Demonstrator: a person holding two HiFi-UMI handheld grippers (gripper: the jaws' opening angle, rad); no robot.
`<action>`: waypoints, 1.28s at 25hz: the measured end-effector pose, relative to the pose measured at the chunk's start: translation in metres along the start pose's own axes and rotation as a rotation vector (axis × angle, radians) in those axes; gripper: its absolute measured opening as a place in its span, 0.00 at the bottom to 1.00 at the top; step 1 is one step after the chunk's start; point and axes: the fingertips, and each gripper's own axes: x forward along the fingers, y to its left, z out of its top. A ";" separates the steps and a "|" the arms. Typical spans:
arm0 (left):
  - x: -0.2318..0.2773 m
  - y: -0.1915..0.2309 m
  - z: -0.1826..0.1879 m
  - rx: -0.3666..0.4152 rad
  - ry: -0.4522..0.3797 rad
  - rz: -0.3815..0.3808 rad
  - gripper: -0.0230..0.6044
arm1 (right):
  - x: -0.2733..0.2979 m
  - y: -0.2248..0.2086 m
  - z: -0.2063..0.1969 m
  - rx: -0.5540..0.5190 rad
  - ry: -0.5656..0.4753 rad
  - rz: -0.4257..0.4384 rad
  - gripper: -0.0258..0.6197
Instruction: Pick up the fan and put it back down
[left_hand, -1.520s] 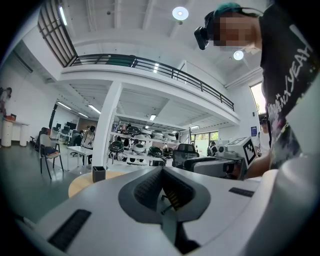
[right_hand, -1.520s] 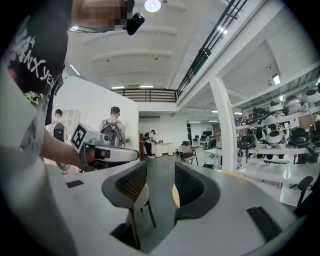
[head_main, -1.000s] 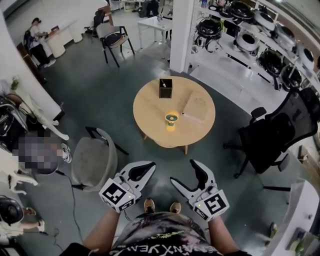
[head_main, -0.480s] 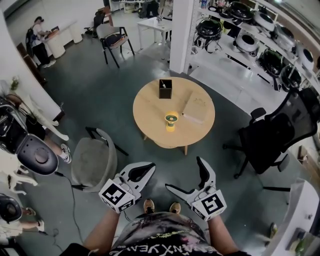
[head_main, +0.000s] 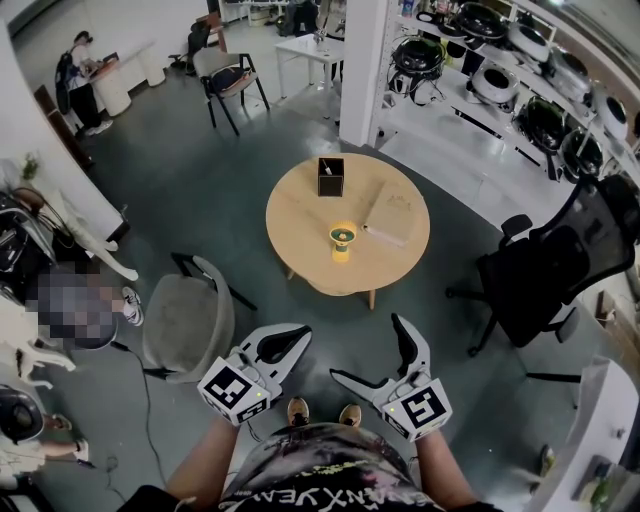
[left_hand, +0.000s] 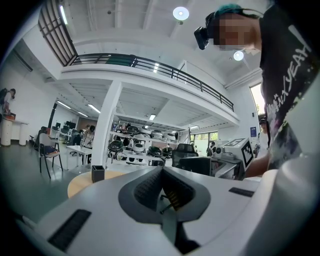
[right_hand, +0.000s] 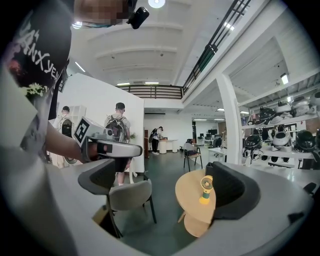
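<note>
The fan (head_main: 342, 241) stood upright on the round bench (head_main: 300, 225), well apart from both grippers. The right gripper (head_main: 368, 350) had just been opening its fingers; they stood wide apart with nothing between them. The left gripper (head_main: 297, 333) had its fingers together and empty. I judged the step an approach: close in, straddle the stem below the head, and clamp squarely. The fan's long axis was vertical, and its head faced roughly toward me.

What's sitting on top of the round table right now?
On the round table: a yellow fan, upright, a black box and a flat beige pad. Anything under the pad is covered.
</note>
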 end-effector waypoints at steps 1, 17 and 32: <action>0.000 -0.001 0.000 0.001 -0.001 0.000 0.06 | 0.000 0.001 0.000 -0.002 -0.002 0.003 0.95; 0.003 -0.019 0.001 0.045 0.017 0.006 0.06 | -0.016 -0.001 0.001 -0.010 -0.023 0.004 0.95; 0.010 -0.069 -0.002 0.067 0.009 0.066 0.06 | -0.062 -0.004 -0.004 -0.025 -0.057 0.051 0.95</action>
